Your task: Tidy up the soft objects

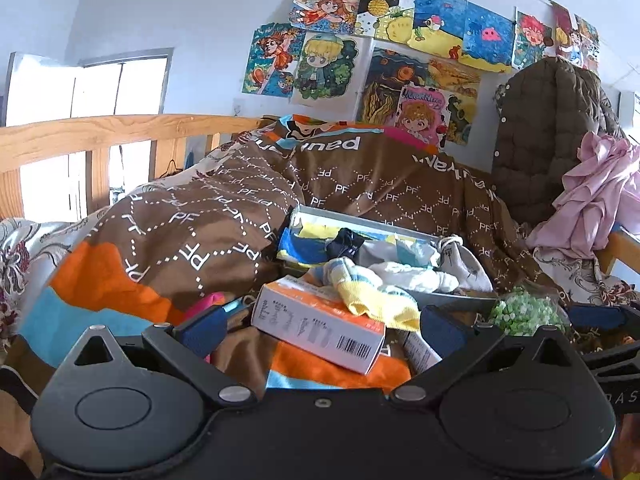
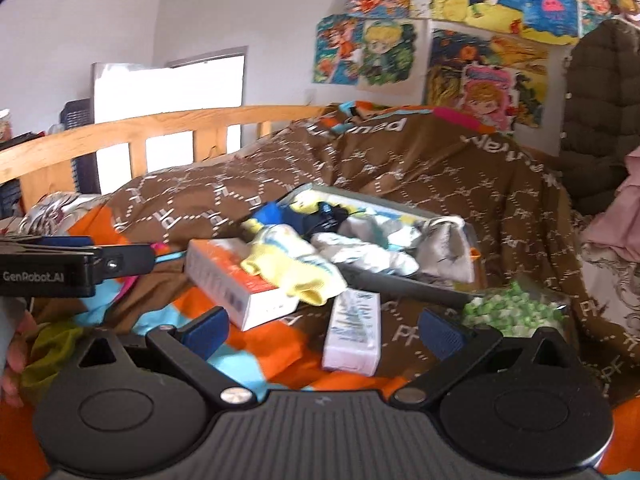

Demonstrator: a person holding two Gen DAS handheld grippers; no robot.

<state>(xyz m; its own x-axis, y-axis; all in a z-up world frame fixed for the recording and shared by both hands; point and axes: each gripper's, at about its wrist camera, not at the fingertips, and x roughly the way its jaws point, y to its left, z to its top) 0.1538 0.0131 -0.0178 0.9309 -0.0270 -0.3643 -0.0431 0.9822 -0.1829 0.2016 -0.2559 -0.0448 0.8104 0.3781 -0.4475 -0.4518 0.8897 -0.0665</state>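
Hovering low over the bed (image 1: 168, 240), both my grippers face the clutter with fingers released and nothing between them: left gripper (image 1: 320, 324), right gripper (image 2: 322, 332). The soft goods sit mid-scene. A yellow sock (image 1: 372, 300) is draped across the far right corner of the orange-and-white box (image 1: 316, 324), and more socks and white cloth lie heaped in the grey tray (image 1: 452, 300) just beyond.

My judgement is that the sock is the item in hand. It should be pinched at the bunched yellow fold, clear of the box edge, then lifted before moving it so the box is not dragged.

Edges noted: the tray's near rim, the box corner, a small white carton (image 2: 354, 332) near my right fingers, and a bag of green pieces (image 2: 512, 312) on the right. Open room lies on the near left blanket; the right gripper crowds the right side.
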